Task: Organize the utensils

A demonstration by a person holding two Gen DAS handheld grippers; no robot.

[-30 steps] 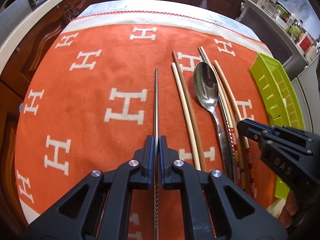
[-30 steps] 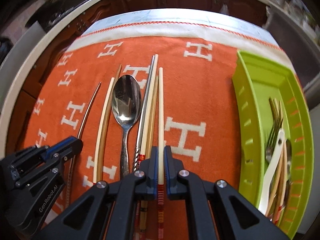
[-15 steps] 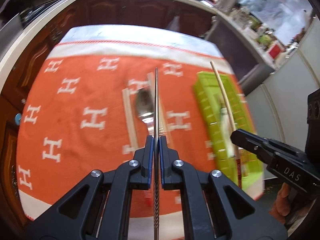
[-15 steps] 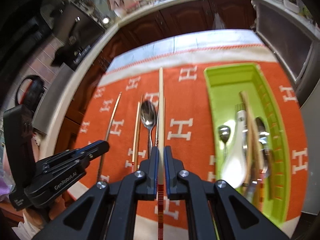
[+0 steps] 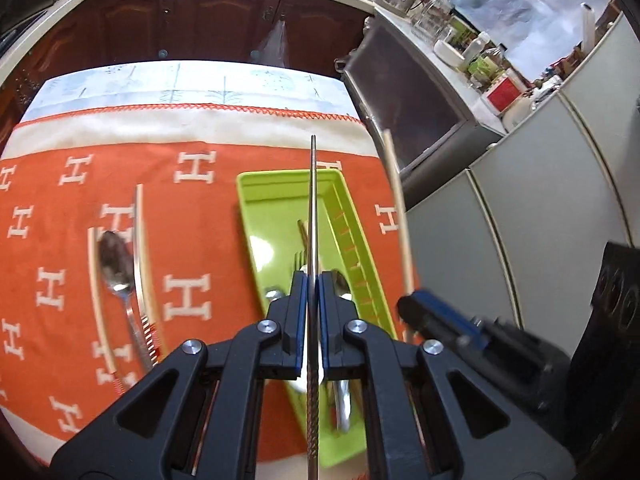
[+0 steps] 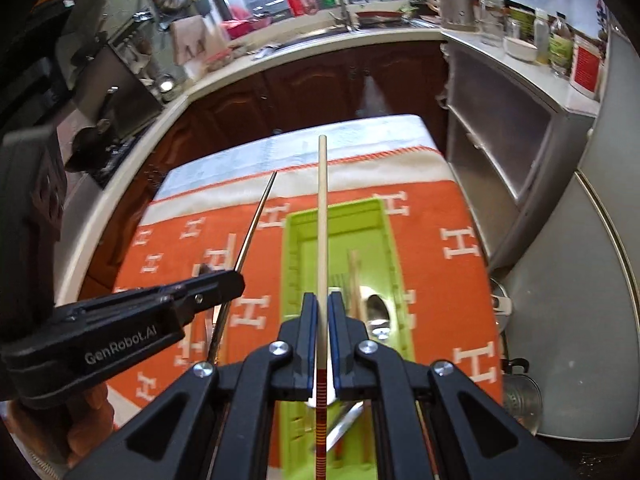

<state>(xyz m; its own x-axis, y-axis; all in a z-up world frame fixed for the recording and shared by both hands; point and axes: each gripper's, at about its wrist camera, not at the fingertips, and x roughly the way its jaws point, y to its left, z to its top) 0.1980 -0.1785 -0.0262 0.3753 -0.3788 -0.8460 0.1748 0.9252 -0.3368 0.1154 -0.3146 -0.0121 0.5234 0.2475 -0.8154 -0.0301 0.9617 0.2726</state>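
My left gripper (image 5: pixel 313 280) is shut on a thin metal chopstick (image 5: pixel 312 208), held in the air above the lime-green utensil tray (image 5: pixel 280 188). My right gripper (image 6: pixel 321 300) is shut on a pale wooden chopstick (image 6: pixel 322 216) with red bands at its handle end, also lifted over the green tray (image 6: pixel 296 248). Each gripper shows in the other's view: the right one (image 5: pixel 404 308) beside the tray's right rim with its wooden chopstick (image 5: pixel 398 208), the left one (image 6: pixel 236 280) with the metal chopstick (image 6: pixel 256 224). The tray holds a fork, spoons and chopsticks.
On the orange cloth (image 5: pixel 200 240) with white H marks lie a steel spoon (image 5: pixel 116 264) and a few chopsticks (image 5: pixel 140 240) left of the tray. Dark wood cabinets (image 6: pixel 320 88) stand beyond the table; grey cabinets and a cluttered counter (image 5: pixel 480 80) stand to the right.
Both grippers have lifted their chopsticks off the cloth and carried them up and to the right, from the row of utensils to above the green tray.
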